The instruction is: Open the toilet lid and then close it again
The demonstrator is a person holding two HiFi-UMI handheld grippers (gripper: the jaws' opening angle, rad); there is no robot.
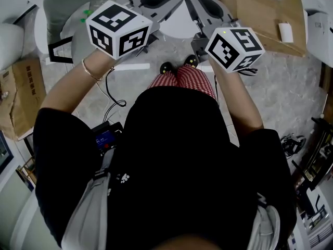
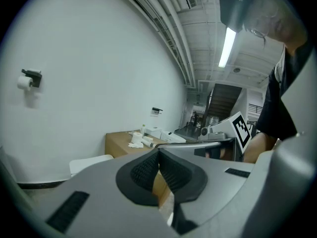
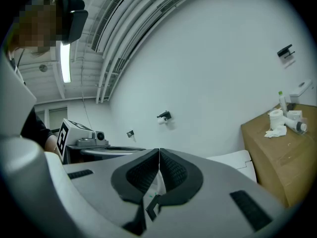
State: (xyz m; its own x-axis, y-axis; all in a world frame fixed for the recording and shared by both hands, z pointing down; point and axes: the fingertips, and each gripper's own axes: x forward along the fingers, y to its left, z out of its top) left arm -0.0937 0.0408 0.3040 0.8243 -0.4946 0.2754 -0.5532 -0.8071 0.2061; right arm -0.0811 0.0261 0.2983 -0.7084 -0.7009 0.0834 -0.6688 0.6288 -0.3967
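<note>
Both sets of jaws are pressing together empty, left gripper (image 2: 158,151) and right gripper (image 3: 159,151) hovering, tips close together, above the toilet (image 1: 177,24); cardboard box (image 1: 260,14) sitting just beside it.

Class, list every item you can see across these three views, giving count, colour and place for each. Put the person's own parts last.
toilet: 1, white, head view's top centre, partly behind both grippers
large cardboard box: 1, brown, beside the toilet, tissue on top
small cardboard box: 1, brown, floor at far left
toilet-roll holder: 1, black, on the wall
ceiling light: 1, white, overhead
shoes: 2, black, by the toilet
trousers: 1, red check, on the person
left gripper: 1, grey, jaws shut, empty
right gripper: 1, grey, jaws shut, empty
</note>
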